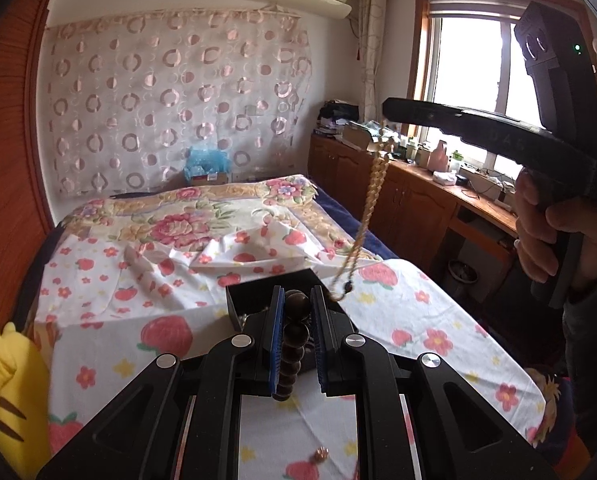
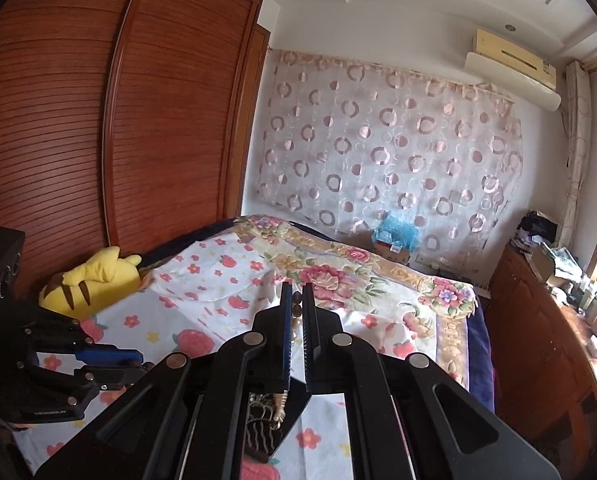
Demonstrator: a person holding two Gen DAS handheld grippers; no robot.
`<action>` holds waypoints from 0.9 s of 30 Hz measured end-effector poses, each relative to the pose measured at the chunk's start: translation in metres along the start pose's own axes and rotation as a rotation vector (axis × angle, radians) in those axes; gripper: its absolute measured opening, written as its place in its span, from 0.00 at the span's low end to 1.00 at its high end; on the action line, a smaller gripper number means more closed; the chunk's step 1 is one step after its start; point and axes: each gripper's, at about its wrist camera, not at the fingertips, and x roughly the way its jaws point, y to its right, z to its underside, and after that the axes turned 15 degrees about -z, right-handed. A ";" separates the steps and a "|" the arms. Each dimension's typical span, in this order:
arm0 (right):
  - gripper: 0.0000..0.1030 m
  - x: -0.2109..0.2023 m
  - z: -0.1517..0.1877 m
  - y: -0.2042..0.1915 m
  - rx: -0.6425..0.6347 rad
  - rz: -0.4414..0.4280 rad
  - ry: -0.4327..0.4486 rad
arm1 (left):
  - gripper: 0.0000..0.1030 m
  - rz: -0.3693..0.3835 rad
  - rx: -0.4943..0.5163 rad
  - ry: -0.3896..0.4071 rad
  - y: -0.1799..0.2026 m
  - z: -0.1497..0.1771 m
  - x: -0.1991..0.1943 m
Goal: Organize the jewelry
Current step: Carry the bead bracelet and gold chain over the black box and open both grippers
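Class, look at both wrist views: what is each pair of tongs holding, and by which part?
Left tongs: a dark wooden bead strand, pinched at its upper beads. Right tongs: a golden beaded necklace, gripped at its top so it dangles.

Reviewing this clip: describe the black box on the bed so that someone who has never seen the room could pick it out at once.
Start from the bed with the strawberry-print sheet. Near its foot end sits the small open black box, just beyond the left gripper, whose jaws pinch a dark bead strand. It is the only dark, hard-edged thing on the pale sheet, and the gold chain hanging from the right gripper dangles over it.
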 end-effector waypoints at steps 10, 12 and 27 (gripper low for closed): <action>0.05 0.055 0.033 0.020 0.073 -0.055 -0.070 | 0.12 -0.007 0.011 -0.017 0.002 -0.016 0.036; 0.05 0.059 0.035 0.023 0.077 -0.057 -0.068 | 0.12 -0.004 0.008 -0.022 0.002 -0.017 0.042; 0.06 0.084 0.050 0.045 0.112 -0.058 -0.081 | 0.12 -0.003 0.007 -0.078 0.004 -0.011 0.078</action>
